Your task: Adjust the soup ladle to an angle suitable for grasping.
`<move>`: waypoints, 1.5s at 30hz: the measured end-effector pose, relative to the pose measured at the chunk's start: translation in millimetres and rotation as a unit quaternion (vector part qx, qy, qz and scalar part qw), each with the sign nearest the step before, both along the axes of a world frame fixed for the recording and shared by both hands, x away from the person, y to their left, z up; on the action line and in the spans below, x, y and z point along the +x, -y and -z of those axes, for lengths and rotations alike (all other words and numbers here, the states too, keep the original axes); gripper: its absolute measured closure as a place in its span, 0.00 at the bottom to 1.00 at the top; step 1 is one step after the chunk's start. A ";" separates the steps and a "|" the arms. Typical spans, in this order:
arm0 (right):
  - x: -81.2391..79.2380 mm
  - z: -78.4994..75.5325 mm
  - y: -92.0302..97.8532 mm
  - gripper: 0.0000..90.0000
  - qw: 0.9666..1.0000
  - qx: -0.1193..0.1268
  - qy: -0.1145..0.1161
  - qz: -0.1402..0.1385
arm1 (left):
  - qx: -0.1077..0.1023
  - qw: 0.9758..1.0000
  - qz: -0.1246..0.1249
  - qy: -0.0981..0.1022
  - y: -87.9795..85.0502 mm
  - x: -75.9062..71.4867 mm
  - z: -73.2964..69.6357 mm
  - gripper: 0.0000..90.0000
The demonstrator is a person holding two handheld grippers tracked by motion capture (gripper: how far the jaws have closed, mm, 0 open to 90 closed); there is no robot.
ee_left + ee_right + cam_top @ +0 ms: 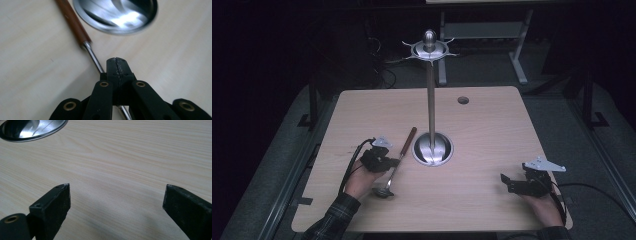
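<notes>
Clamping on the thin steel shaft of the ladle (93,58) with the left gripper (117,66), jaws pinched fully together around it, bowl hanging back below the fingertips (384,191) and the brown wooden handle (72,22) running out ahead of them. Risking a swivel: gripping so narrow and smooth a rod well off its balance point, probably letting the bowl end sag or the whole ladle twist between the pads while lifting. Sitting just beyond the handle, right of it, the round base of the hanging stand (117,15); possibly knocking that base or the pole (431,100) while swinging the handle up toward the hooks (430,50). Resting well apart over bare table (125,157), the right gripper (116,200) with jaws spread wide, holding nothing, offering no steadying.
</notes>
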State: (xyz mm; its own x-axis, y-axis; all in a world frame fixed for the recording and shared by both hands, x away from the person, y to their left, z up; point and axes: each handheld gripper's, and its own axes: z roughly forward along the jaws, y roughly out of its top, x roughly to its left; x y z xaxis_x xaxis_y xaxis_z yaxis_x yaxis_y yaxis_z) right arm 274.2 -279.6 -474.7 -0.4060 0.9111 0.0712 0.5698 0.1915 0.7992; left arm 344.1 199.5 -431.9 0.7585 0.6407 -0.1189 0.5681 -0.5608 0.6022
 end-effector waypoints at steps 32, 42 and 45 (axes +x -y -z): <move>-0.3 -0.6 -0.8 0.08 1.000 0.004 0.002 0.001 | 0.078 0.995 0.004 -0.055 -3.6 -19.5 9.4 1.00; 0.5 -0.7 -1.5 0.08 1.000 0.003 0.002 0.001 | 0.095 0.995 -0.012 -0.039 -18.7 -14.7 8.2 1.00; 0.9 -0.9 -1.9 0.08 1.000 0.002 0.001 0.000 | 0.099 0.994 -0.020 -0.036 -20.6 -15.0 8.4 1.00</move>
State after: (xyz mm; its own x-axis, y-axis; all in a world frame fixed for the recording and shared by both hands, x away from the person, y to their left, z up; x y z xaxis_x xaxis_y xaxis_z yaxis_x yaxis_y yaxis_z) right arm 275.1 -277.7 -473.8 -0.4059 0.9108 0.0748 0.5687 0.1876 0.8009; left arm 329.1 220.0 -440.2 0.7268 0.6857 -0.0401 0.6291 -0.6411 0.4396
